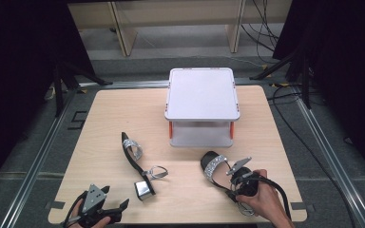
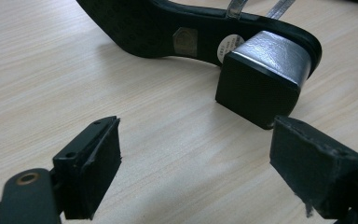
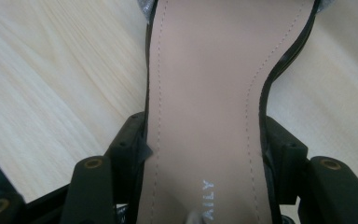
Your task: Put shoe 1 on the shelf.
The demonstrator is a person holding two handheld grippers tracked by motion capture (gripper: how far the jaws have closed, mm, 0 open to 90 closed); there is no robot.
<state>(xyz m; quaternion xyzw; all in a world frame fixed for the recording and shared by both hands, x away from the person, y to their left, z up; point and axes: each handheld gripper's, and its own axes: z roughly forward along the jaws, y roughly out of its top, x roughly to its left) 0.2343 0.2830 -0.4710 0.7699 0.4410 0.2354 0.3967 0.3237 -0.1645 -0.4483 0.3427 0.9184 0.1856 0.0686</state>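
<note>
Two black sandals with glittery straps lie on the wooden table [image 1: 114, 109]. The left sandal [image 1: 134, 159] rests on its side, its silver block heel [image 2: 261, 79] pointing toward me. My left gripper [image 1: 115, 197] is open just short of that heel, and its jaws [image 2: 196, 149] hold nothing. The right sandal [image 1: 214, 166] lies sole-down with its beige insole [image 3: 205, 84] facing up. My right gripper [image 1: 230, 183] is shut on this sandal's waist, one pad against each edge of the sole [image 3: 205, 149]. A hand holds each gripper at the table's near edge.
A white two-level shelf [image 1: 202, 92] with orange posts stands at the back middle of the table. Black curtains, stand legs and cables surround the table on the floor. Bare wood lies to the left of the shelf.
</note>
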